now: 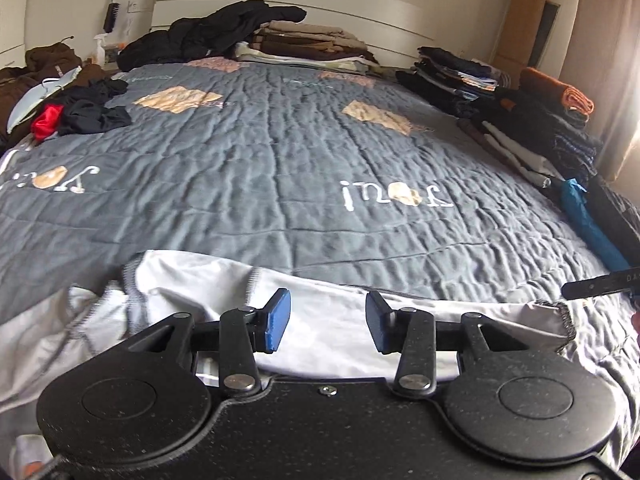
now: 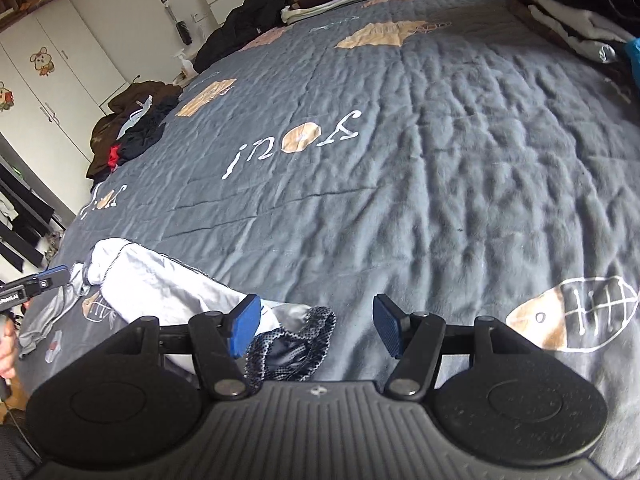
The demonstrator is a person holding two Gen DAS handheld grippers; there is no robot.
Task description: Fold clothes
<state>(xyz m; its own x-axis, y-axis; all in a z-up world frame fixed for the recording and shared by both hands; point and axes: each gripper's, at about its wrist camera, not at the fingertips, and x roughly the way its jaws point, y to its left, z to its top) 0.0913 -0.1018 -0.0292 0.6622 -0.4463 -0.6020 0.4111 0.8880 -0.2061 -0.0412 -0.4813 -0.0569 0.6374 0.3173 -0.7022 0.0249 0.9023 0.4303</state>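
White garment [image 1: 320, 332] lies crumpled along the near edge of the grey quilted bedspread [image 1: 280, 152], dark overlock stitching showing on its seams. Left gripper [image 1: 328, 320] hangs over it, blue pads spread with a clear gap, white cloth visible under the gap, neither pad pressing on it. Can't tell if the tips brush the fabric. Right gripper [image 2: 316, 326] is spread wider; its left pad [image 2: 244, 326] sits over the garment's end, where a dark mesh-patterned lining [image 2: 292, 348] shows at the opening. Its right pad is over bare bedspread. Nothing pinched in either. Folded stacks [image 1: 312, 40] sit at the headboard, dark loose clothes [image 1: 92, 112] on the bed's far left.
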